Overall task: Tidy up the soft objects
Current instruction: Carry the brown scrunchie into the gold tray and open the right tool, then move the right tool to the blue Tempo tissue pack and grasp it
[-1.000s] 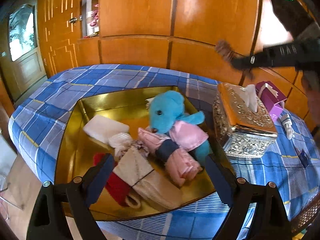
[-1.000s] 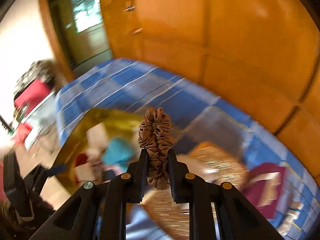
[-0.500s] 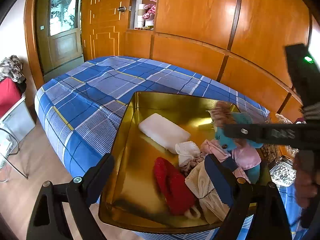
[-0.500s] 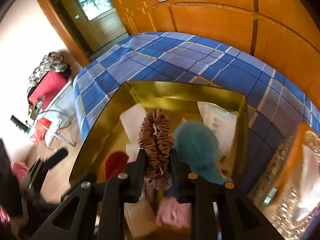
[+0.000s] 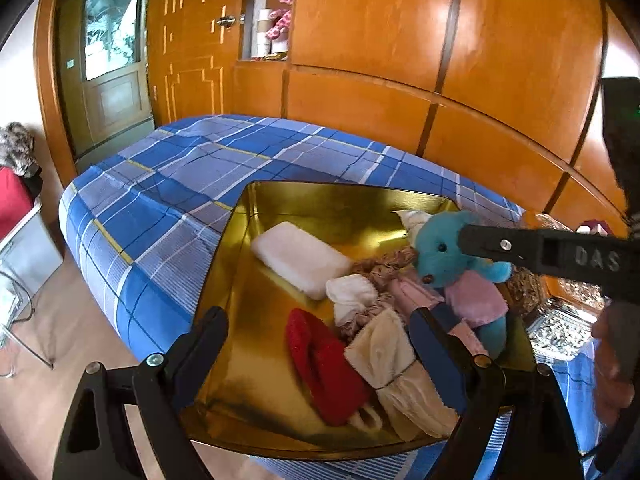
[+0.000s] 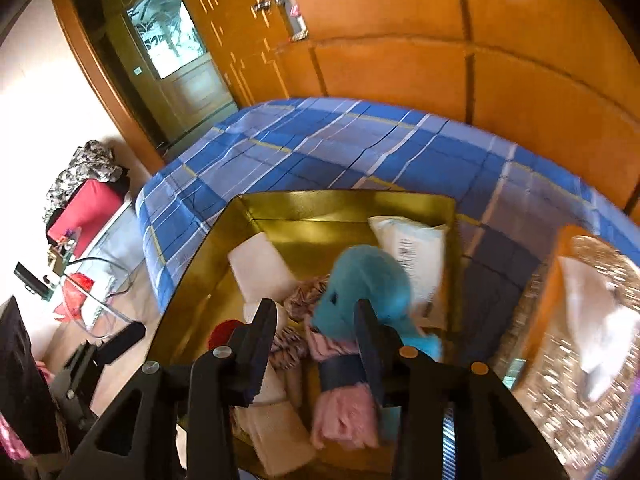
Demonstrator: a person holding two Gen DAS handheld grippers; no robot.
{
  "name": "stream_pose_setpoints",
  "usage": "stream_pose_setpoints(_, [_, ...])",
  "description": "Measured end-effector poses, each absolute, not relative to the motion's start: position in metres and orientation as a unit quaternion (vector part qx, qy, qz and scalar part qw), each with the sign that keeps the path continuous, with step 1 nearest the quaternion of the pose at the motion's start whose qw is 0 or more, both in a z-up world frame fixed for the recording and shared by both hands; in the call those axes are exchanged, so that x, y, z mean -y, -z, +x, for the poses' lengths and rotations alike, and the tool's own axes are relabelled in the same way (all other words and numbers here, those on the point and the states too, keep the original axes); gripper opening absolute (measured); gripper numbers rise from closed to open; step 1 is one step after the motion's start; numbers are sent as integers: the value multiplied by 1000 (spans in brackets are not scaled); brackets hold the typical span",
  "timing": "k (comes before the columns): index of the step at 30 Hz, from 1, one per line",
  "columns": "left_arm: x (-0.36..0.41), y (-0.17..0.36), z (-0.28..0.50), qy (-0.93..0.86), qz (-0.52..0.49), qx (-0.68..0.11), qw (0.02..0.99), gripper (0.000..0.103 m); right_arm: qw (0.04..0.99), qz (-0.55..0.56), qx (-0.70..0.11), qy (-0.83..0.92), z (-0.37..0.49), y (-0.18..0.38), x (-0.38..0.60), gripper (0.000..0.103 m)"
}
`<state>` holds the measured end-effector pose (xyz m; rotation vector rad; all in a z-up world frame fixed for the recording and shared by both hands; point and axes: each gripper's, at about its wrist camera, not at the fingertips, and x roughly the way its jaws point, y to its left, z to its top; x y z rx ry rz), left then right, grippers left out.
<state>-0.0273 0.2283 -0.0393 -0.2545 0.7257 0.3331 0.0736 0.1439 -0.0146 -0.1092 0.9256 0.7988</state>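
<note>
A gold tray (image 5: 288, 200) (image 6: 344, 200) sits on a blue plaid cloth (image 5: 180, 184). It holds a blue plush toy (image 5: 444, 252) (image 6: 364, 280), a white pad (image 5: 296, 256), a red sock (image 5: 320, 364), cream cloth (image 5: 384, 352) and pink pieces. A brown scrunchie (image 5: 384, 264) (image 6: 304, 296) lies loose between pad and plush. My right gripper (image 6: 316, 328) hangs over the pile with jaws opening and nothing pressed between the pads. My left gripper (image 5: 320, 344) stands open and empty above the tray's near edge.
An ornate metal tissue box (image 5: 560, 324) (image 6: 584, 312) stands right of the tray. A hand (image 5: 616, 344) holds the right gripper's handle. Wooden wall panels (image 5: 400, 40) run behind. A red bag (image 6: 84, 208) and a glass stand (image 6: 96, 304) are on the floor at left.
The right gripper came down over the tray and let go of the brown scrunchie, which now lies in the tray. The left gripper swung left along the tray, still open.
</note>
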Motion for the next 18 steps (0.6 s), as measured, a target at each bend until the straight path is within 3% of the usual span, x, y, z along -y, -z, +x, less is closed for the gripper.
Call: stream_pose_setpoints(18, [-181, 34, -28, -104, -73, -352, 927, 92, 882, -67, -375, -279, 29, 9, -54, 40])
